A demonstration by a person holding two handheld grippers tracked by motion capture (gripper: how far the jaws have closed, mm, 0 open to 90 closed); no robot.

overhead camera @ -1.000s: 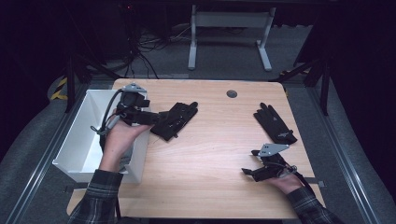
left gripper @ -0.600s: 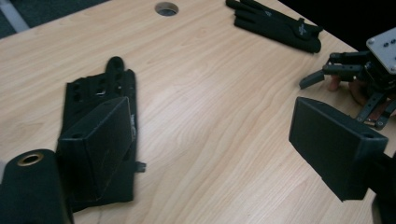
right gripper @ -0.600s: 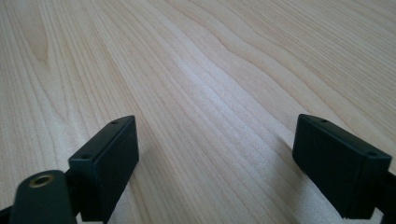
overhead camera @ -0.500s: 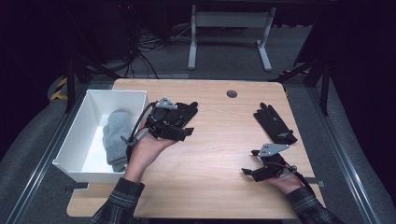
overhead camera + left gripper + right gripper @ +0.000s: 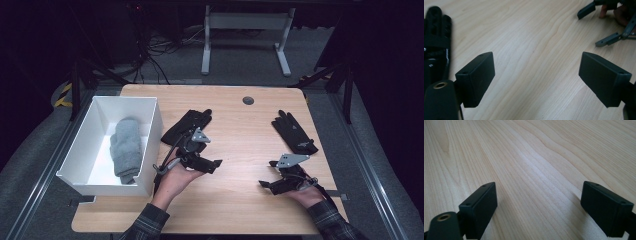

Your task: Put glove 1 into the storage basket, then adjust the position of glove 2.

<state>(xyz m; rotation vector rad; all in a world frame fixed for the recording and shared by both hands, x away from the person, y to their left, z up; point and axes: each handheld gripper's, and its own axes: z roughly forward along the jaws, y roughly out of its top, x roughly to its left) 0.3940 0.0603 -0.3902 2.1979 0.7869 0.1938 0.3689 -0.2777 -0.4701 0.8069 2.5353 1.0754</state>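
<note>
Inside the white bin (image 5: 150, 122) lies one grey glove (image 5: 126, 148) (nothing else); both the left gripper (image 5: 212, 163) and right gripper (image 5: 265, 184) hold their fingers open, empty, over the table (image 5: 240, 130).

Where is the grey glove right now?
In the high view the grey glove lies inside the white bin at the table's left edge, left of the nearer black glove and the left gripper.
</note>
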